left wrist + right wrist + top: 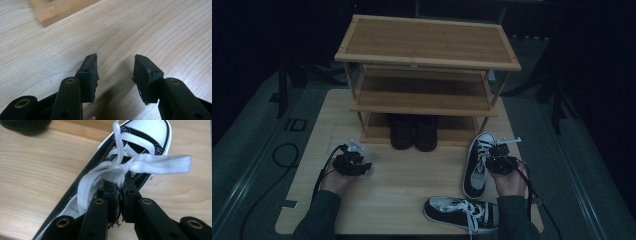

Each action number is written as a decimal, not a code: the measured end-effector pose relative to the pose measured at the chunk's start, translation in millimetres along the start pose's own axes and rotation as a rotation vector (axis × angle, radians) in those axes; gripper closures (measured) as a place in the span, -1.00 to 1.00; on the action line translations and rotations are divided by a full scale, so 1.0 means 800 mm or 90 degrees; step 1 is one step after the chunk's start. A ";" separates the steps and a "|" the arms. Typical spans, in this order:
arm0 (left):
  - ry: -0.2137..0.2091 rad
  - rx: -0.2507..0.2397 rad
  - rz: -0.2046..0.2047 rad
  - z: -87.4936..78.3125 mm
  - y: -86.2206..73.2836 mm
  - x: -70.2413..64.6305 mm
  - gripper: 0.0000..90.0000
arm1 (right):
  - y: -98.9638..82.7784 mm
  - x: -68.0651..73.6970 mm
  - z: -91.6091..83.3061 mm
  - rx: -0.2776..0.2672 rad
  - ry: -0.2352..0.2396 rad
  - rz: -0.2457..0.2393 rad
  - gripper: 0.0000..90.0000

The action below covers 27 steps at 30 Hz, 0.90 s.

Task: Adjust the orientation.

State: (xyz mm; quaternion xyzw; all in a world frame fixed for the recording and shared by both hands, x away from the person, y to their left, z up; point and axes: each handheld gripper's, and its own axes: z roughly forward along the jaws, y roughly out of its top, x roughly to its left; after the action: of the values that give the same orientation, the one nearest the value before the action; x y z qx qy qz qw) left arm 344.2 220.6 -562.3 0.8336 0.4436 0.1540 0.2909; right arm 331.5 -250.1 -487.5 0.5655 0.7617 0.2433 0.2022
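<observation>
right tool (501,156) on sneaker (478,165) | left tool (353,161) over table (412,180)

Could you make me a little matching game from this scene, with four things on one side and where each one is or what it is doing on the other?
Things:
1. Left hand-held gripper
2. Right hand-held gripper
3. Pair of dark shoes
4. Black canvas sneaker with white laces nearest the table's front edge

States or places:
A. On the bottom shelf of the wooden shoe rack
B. Lying sideways, untouched
C. Jaws apart over bare light wooden table
D. Jaws closed at the laces of the other black-and-white sneaker

Pairs: 1-C, 2-D, 3-A, 4-B
</observation>
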 end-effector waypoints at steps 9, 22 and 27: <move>-0.001 -0.001 -0.001 0.000 0.000 0.001 0.22 | 0.019 -0.012 -0.009 -0.011 0.066 -0.057 0.87; -0.001 -0.001 -0.001 0.000 0.000 0.001 0.23 | 0.030 -0.005 -0.009 -0.019 0.107 -0.136 0.87; -0.003 -0.002 -0.002 0.000 0.000 0.001 0.23 | 0.039 -0.001 0.006 -0.021 0.126 -0.174 0.87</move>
State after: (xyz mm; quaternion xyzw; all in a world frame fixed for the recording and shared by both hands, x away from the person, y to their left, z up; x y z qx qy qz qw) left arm 344.7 221.2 -562.5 0.8327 0.4443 0.1520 0.2934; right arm 358.2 -242.2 -472.2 0.4267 0.8435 0.2803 0.1668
